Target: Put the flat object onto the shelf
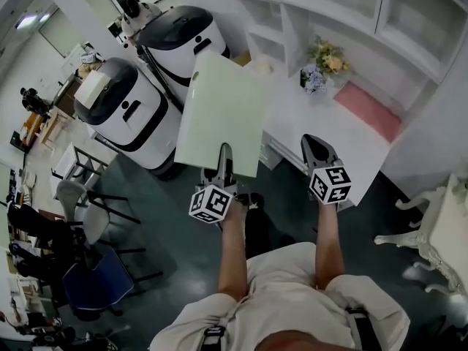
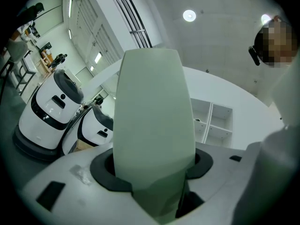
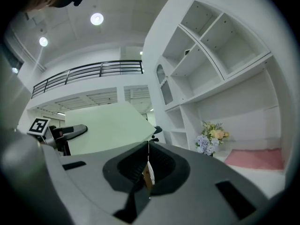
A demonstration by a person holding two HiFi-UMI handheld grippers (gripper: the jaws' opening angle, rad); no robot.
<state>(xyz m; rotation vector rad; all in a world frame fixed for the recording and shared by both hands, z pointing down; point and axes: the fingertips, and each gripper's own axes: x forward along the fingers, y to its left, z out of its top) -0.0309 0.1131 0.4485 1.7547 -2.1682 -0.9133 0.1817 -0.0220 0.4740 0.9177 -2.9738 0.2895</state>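
Observation:
A pale green flat board (image 1: 219, 112) stands tilted in the air in front of the person, held by its lower edge. My left gripper (image 1: 224, 153) is shut on that edge. In the left gripper view the board (image 2: 152, 121) fills the middle, rising out of the left gripper (image 2: 154, 170). To the right, my right gripper (image 1: 313, 145) is shut and holds nothing; its jaws (image 3: 148, 165) meet in the right gripper view. That view also shows the board (image 3: 105, 125) off to the left. The white shelf unit (image 1: 365, 13) stands ahead on the right, with open compartments (image 3: 206, 69).
A white counter (image 1: 344, 148) under the shelf carries a flower bunch (image 1: 325, 61) and a pink mat (image 1: 369, 108). Two white-and-black robot pods (image 1: 128, 112) stand on the left of the board. Chairs (image 1: 88, 210) crowd the left floor; a white ornate table (image 1: 446, 232) is at right.

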